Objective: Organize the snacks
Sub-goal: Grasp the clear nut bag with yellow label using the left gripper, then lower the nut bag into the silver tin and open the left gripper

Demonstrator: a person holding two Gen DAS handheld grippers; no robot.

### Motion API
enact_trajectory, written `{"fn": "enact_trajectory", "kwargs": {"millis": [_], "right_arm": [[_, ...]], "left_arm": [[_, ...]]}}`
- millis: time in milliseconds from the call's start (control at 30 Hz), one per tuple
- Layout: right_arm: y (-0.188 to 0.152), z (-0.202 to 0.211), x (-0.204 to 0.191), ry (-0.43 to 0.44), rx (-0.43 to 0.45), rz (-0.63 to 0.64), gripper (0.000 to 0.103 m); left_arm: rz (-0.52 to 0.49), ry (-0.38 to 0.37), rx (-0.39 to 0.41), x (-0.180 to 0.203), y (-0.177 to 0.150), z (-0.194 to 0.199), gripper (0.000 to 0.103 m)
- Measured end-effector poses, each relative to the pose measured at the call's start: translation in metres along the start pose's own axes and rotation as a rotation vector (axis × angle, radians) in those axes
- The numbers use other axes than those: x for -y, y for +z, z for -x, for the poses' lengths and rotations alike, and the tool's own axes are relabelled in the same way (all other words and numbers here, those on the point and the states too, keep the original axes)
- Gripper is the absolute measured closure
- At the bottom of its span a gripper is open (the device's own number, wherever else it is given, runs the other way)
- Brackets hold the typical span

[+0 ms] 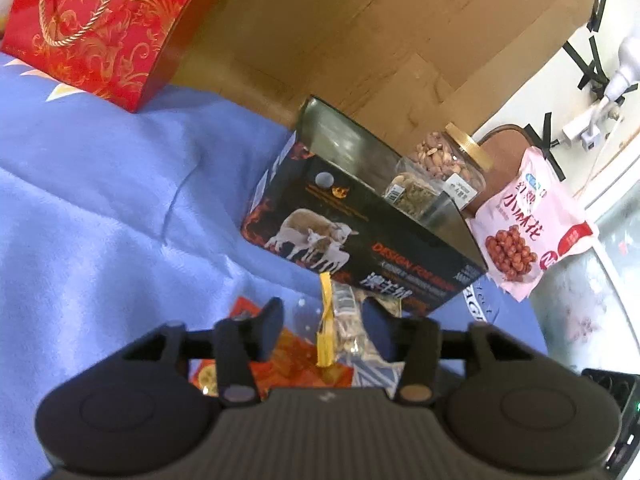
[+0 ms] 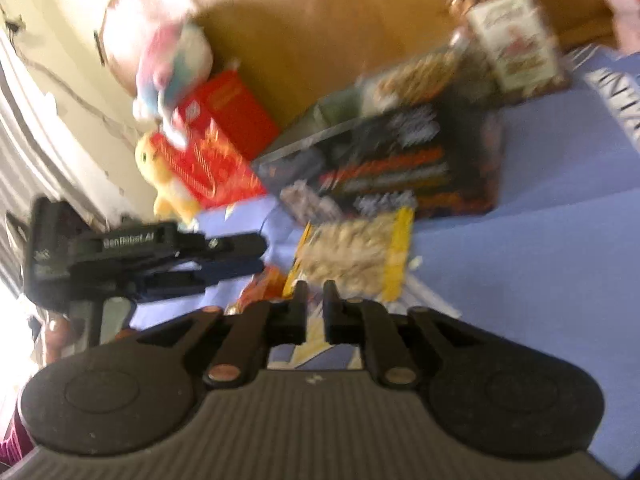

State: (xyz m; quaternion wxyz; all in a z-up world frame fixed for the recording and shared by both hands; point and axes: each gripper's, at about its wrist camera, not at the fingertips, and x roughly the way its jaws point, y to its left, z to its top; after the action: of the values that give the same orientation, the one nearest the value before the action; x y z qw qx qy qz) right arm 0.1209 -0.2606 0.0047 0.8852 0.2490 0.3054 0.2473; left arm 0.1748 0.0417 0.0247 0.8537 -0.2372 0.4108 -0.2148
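Left gripper (image 1: pixel 322 330) hangs over a clear snack bag (image 1: pixel 344 320) on the blue bedsheet (image 1: pixel 100 200), fingers apart, not pinching.
Light, crinkly, slippery film; best pinched at the gold-tied neck (image 1: pixel 325 320). Right gripper (image 2: pixel 315 294) is nearly closed, seemingly empty, by the yellow-edged nut packet (image 2: pixel 360 252).

Blurred nut packet (image 2: pixel 356 256) (yellow-edged) beyond narrow-gapped jaws.

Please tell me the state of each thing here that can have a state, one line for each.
Black box: open at the top, jars inside.
Nut jar: gold lid on.
Pink snack bag: sealed, leaning on the box.
Left gripper: open, clear packet between its fingers.
Right gripper: narrow gap, nothing gripped.
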Motion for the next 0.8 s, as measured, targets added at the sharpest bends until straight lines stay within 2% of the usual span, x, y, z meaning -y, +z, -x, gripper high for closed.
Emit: {"fn": "enact_trajectory", "kwargs": {"millis": [33, 67, 167, 233, 300, 367, 433, 500, 667, 800], "right_arm": [[0.003, 0.002, 0.003, -0.035, 0.024, 0.006, 0.064], [0.005, 0.002, 0.006, -0.066, 0.035, 0.016, 0.058], [0.012, -0.010, 0.009, -0.122, 0.019, 0.075, 0.056], [0.009, -0.028, 0.008, -0.124, -0.035, 0.119, 0.056], [0.000, -0.036, 0.001, -0.086, -0.049, 0.192, 0.056], [-0.004, -0.041, -0.011, -0.072, -0.078, 0.247, 0.073], [-0.009, -0.039, -0.017, -0.084, -0.062, 0.281, 0.077], [-0.009, -0.031, -0.020, -0.077, -0.034, 0.282, 0.079], [0.002, -0.006, -0.047, -0.076, 0.112, 0.384, 0.079], [0.027, -0.003, -0.052, -0.110, 0.196, 0.415, 0.079]], "left_arm": [[-0.001, -0.009, -0.007, 0.001, 0.001, -0.003, 0.048], [-0.005, -0.015, -0.014, 0.003, 0.001, -0.007, 0.042], [-0.044, -0.010, -0.042, 0.012, -0.001, -0.022, 0.042], [-0.072, -0.003, -0.050, 0.016, -0.006, -0.034, 0.049], [-0.121, 0.018, -0.050, 0.024, -0.011, -0.037, 0.066], [-0.150, 0.032, -0.057, 0.029, -0.015, -0.037, 0.072], [-0.146, 0.025, -0.067, 0.028, -0.015, -0.034, 0.076], [-0.128, -0.010, -0.070, 0.027, -0.013, -0.024, 0.076], [-0.184, -0.072, 0.036, 0.049, 0.001, 0.005, 0.076], [-0.230, -0.084, 0.100, 0.069, 0.027, 0.003, 0.075]]}}
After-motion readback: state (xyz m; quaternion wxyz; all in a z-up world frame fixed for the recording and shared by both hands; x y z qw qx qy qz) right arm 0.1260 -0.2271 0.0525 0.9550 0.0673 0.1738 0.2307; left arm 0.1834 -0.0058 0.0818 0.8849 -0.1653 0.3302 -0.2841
